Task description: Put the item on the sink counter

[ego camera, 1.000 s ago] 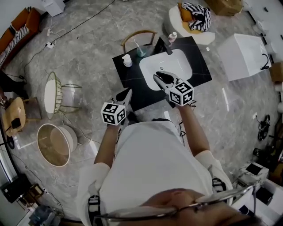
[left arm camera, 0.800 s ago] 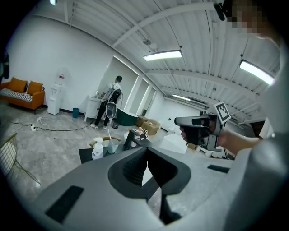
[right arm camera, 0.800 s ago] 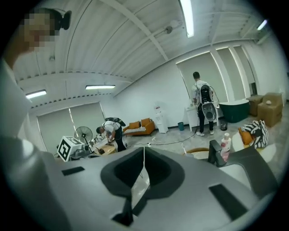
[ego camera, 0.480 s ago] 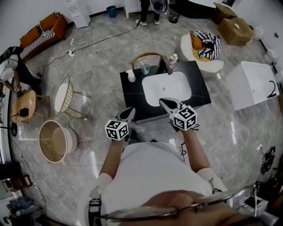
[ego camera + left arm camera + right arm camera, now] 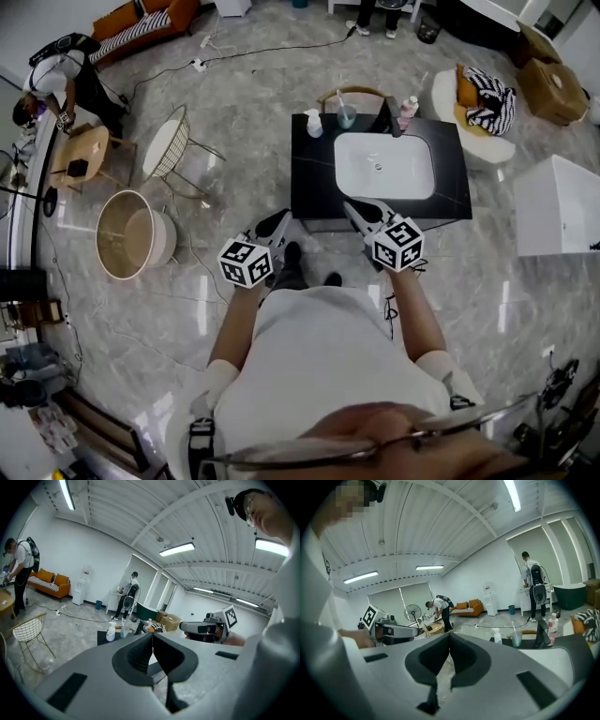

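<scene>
The black sink counter (image 5: 314, 192) with its white basin (image 5: 380, 164) stands ahead of me. Along its far edge are a white pump bottle (image 5: 313, 123), a cup holding a toothbrush (image 5: 347, 115), a black faucet (image 5: 384, 117) and a pink bottle (image 5: 406, 112). My left gripper (image 5: 274, 225) hangs over the floor just short of the counter's near left corner, shut and empty (image 5: 152, 637). My right gripper (image 5: 356, 212) is at the near edge below the basin, also shut with nothing in it (image 5: 449, 639). Each gripper view shows the other gripper alongside.
A wire chair (image 5: 169, 145) and a round tub (image 5: 131, 234) stand on the floor to the left. Behind the counter is a wooden chair (image 5: 352, 94), to its right an armchair with striped cloth (image 5: 483, 98) and a white tub (image 5: 562, 206). A person (image 5: 56, 80) bends at far left.
Both grippers have drawn back from the counter. The right one was over the basin's near rim and is now at the counter's front edge. The counter looks farther away.
</scene>
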Demonstrator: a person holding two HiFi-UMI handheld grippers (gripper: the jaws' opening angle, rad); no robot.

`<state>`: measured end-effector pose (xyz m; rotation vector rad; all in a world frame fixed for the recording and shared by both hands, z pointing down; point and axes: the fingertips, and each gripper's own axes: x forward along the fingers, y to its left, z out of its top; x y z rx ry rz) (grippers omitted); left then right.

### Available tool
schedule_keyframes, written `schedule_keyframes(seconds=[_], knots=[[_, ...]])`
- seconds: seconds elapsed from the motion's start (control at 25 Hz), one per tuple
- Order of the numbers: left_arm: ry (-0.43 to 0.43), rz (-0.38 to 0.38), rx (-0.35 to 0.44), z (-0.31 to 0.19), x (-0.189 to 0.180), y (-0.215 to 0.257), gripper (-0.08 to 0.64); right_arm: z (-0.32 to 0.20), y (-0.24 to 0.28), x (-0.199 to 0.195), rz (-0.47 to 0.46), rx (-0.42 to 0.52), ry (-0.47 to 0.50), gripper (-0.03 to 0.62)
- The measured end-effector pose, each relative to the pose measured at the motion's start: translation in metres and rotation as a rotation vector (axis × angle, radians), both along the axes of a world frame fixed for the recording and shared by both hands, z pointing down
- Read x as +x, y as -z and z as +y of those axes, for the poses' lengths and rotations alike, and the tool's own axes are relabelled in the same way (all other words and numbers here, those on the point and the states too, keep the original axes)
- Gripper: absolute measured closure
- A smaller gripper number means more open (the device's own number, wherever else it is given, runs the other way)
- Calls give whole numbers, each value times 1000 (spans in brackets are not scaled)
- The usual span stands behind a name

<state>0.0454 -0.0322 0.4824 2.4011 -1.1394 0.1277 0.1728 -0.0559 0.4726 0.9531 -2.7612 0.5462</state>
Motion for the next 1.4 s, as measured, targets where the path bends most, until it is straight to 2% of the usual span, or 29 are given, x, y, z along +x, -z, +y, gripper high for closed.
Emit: schedule_keyframes(seconds=[0.24, 0.4, 0.6, 0.76, 1.04, 1.4], knots=[[51, 9, 33, 10, -27, 16, 555, -4, 13, -20, -7, 21, -9, 586], [50, 14, 59, 6, -43, 23, 555, -11, 19, -26, 16, 44, -46, 586], [55, -37, 95, -2, -65, 27, 555, -17, 31, -32, 2, 60, -100, 586], [38, -25, 102, -7, -77, 32, 555, -21, 42, -38, -1, 93, -124, 586], [20, -7, 104, -10, -89, 34, 555, -19, 42, -51, 6, 89, -139, 586], [25, 28, 94, -9, -92, 28, 555, -13, 44, -46, 3, 83, -170, 586]])
